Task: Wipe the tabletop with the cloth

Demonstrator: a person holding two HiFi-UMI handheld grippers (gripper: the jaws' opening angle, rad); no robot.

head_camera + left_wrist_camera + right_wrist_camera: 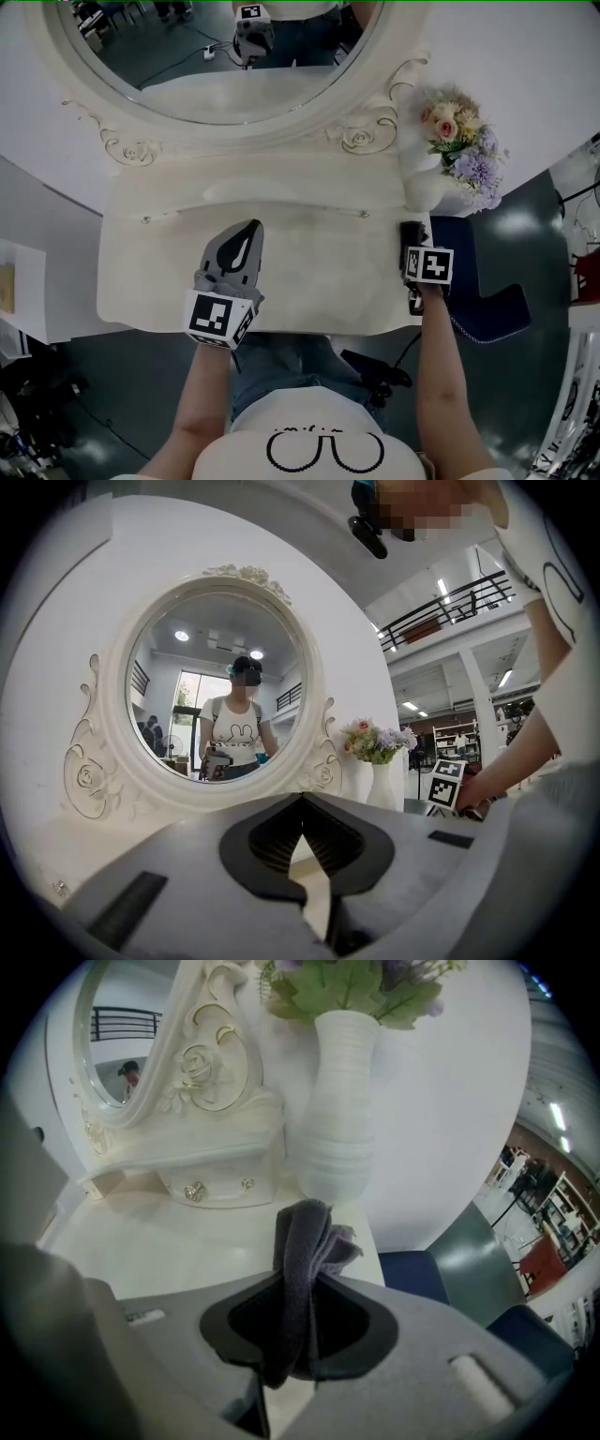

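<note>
Dark grey cloth (302, 1241) is hanging bunched between the jaws of the right gripper (412, 236), which is pinching it firmly. A folded tuft is sticking out past the tips. Gripper and cloth are sitting just in front of the vase (339, 1110), at the right-hand edge of the cream table (319, 239). Not clear whether the cloth is touching the tabletop.

The left gripper (246, 231) is sitting over the table well to the left of the vase and nearer the front edge, pointing toward the back. Its jaws are pressing together at the tips with nothing between them. Only cream tabletop is showing through the gap behind the tips.

A blue seat (487, 295) is standing off the table, to the right of the vase and nearer the person.

The white ribbed vase is standing upright at the back right corner, carrying pink and lilac flowers (461, 141). Just left of the vase, a low drawer unit (202, 1180) with small knobs is running along the back of the table. Behind and left of the vase, an oval mirror (216, 56) in a carved cream frame is rising above that unit, reflecting the person.
</note>
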